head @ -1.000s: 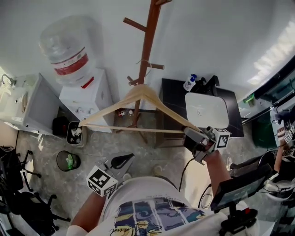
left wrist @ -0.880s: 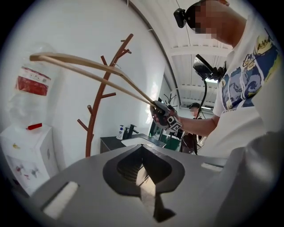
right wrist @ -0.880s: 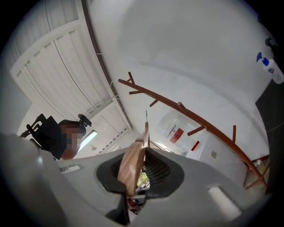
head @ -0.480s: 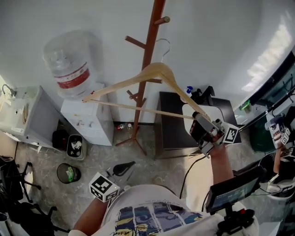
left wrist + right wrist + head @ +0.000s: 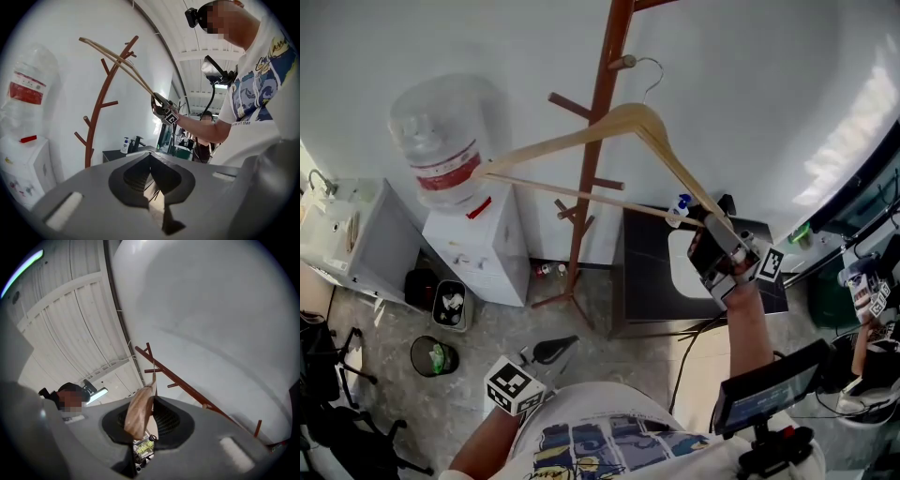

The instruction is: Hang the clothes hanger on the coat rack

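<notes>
I have the right claw (image 5: 708, 239) clamped on the end of one arm of the wooden clothes hanger (image 5: 581, 141). In the right gripper view that rounded wooden tip sits squarely between the pads. The hanger is held high in the air, tilted, with its peak crossing in front of the brown pole of the coat rack (image 5: 598, 131). Its wire hook (image 5: 652, 70) arches just beside an upper peg (image 5: 623, 63). From these views I cannot tell whether the wire touches the peg. The far arm of the hanger reaches out toward the water jug.

The left claw (image 5: 551, 347) hangs low by the person's shirt, well apart from the rack. Its jaws are closed together with nothing in them.

For containers, a large clear jug (image 5: 441, 131) with a red label stands upended on the white dispenser (image 5: 478, 253). I cannot make out how much it holds. On the floor beside the dispenser is a dark rectangular bin (image 5: 437, 305) with pale scraps (image 5: 453, 302) in it. Nearer the camera is a round black bin (image 5: 414, 349) with something green (image 5: 441, 356) inside. A small pump bottle (image 5: 678, 208) stands on the black bench (image 5: 642, 272) to the right of the rack. I cannot see how full it is.
</notes>
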